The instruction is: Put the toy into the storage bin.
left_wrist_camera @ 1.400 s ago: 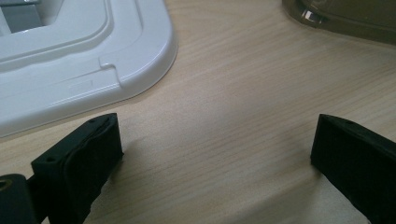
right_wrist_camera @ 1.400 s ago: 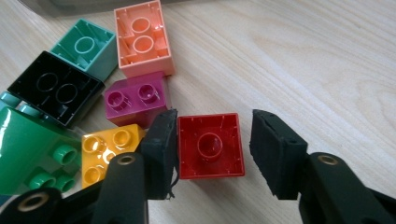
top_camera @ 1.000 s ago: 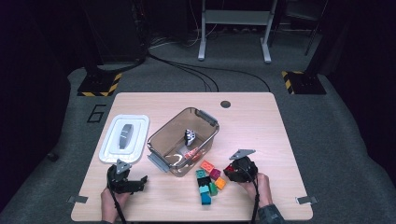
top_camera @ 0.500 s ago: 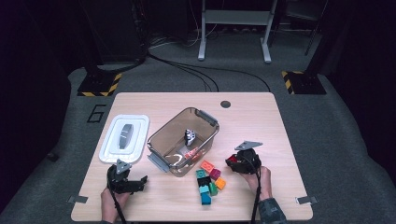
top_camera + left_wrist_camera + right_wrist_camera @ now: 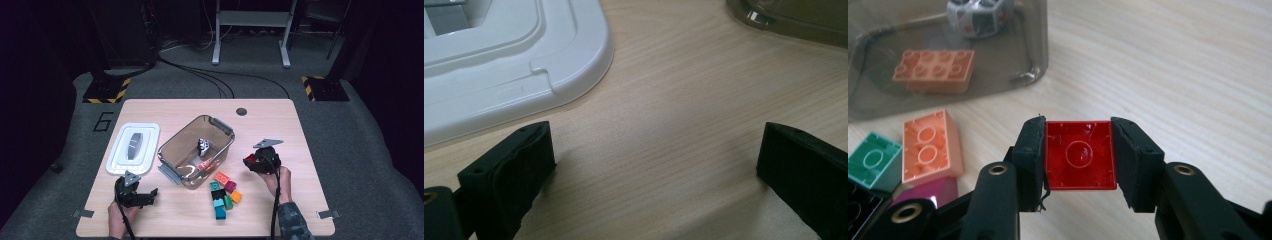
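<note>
My right gripper (image 5: 1079,155) is shut on a red brick (image 5: 1079,155), whose hollow underside faces the camera; in the high view the right gripper (image 5: 252,161) hangs above the table, right of the clear brown bin (image 5: 172,150). Inside the bin lie an orange brick (image 5: 934,70) and a small white toy car (image 5: 979,17). A heap of loose bricks (image 5: 222,192) lies in front of the bin. My left gripper (image 5: 654,155) rests low over bare wood with its jaws wide apart and nothing between them; the high view shows the left gripper (image 5: 150,195) at the front left.
A white lid (image 5: 134,148) lies flat left of the bin; its corner (image 5: 574,60) shows in the left gripper view. An orange brick (image 5: 928,146), a green one (image 5: 873,159) and a magenta one (image 5: 930,192) lie below the red brick. Cable hole (image 5: 242,111) at the table's far edge.
My right gripper has risen and moved toward the right and away from the brick heap, carrying the red brick. The left gripper has stayed where it was.
</note>
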